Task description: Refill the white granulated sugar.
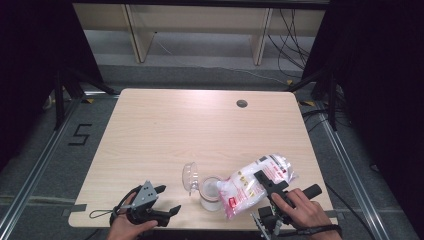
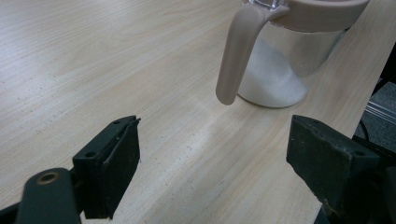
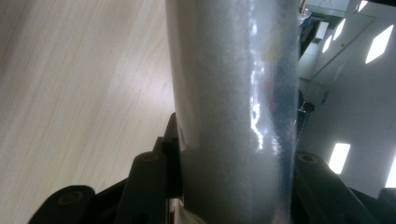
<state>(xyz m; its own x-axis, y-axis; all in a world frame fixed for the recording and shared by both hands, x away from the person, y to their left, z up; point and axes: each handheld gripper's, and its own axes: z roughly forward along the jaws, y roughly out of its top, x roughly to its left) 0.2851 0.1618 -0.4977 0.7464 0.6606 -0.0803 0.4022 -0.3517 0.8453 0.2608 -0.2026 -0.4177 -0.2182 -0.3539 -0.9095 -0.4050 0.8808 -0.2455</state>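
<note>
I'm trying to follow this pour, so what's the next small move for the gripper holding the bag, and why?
Probably keep the bag tilted and raise its far end slightly. The right gripper is clamped on it, its lower end at the rim of the clear jar, which the left gripper view shows holding just a low mound of white grains. The open left gripper rests nearby.

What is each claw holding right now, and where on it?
The right claw grips the bag across its middle, tilted over the jar. The left claw is open and holds nothing.
</note>
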